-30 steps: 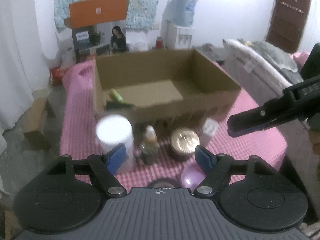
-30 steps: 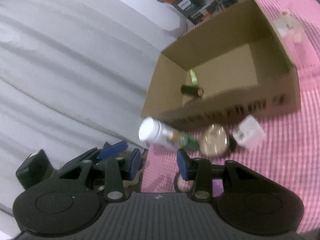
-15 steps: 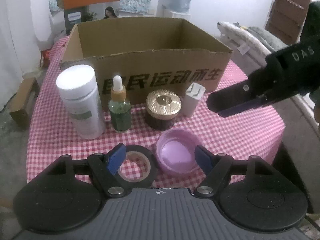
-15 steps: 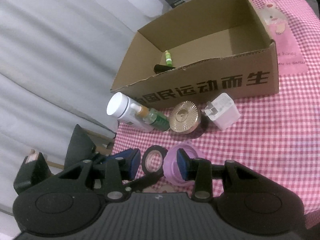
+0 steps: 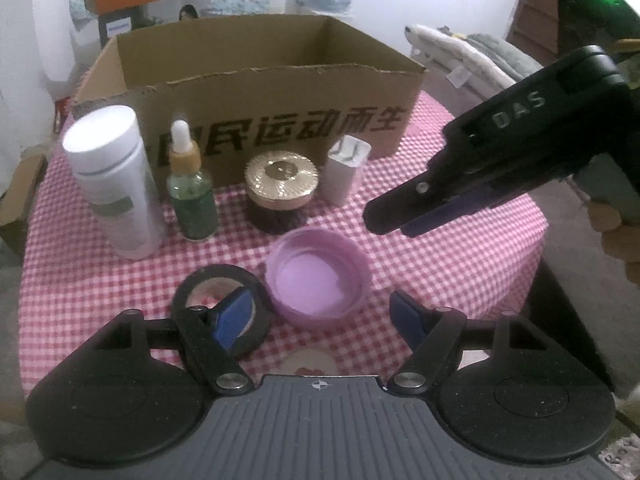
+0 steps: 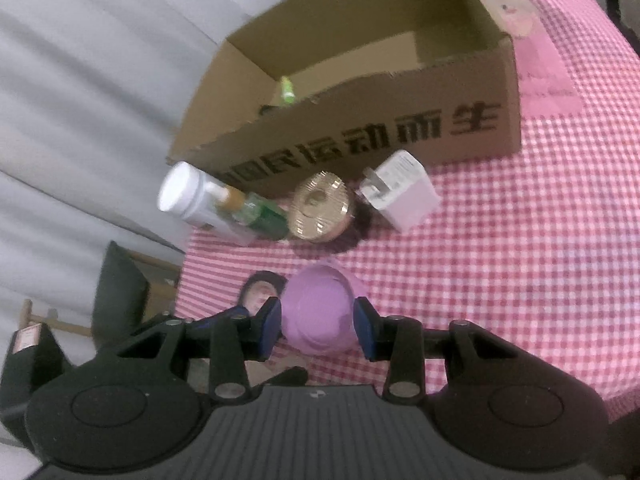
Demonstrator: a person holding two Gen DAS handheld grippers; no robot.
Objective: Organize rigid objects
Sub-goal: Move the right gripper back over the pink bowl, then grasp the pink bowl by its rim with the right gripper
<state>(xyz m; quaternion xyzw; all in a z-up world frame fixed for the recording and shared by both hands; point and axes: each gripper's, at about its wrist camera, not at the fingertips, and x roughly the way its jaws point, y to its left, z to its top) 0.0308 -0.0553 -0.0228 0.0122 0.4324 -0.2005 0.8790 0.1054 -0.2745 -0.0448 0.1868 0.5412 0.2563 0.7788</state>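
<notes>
A purple lid (image 5: 318, 276) lies open side up on the pink checked table, next to a black tape roll (image 5: 222, 312). Behind them stand a white bottle (image 5: 114, 178), a green dropper bottle (image 5: 192, 192), a gold-lidded jar (image 5: 281, 190) and a white charger (image 5: 345, 169), in front of a cardboard box (image 5: 276, 120). My left gripper (image 5: 320, 318) is open, low over the tape and lid. My right gripper (image 6: 318, 324) is open, its pads on either side of the purple lid (image 6: 318, 316); it shows from the side in the left wrist view (image 5: 400, 216).
Inside the box (image 6: 360, 92) lie a green item (image 6: 287, 90) and a dark item. The table edge (image 5: 536, 240) drops off at right, with a bed beyond. A white curtain hangs left of the table.
Both grippers have come lower and closer to the table front. The right gripper's pads now straddle the purple lid. The left gripper now sits just over the tape roll.
</notes>
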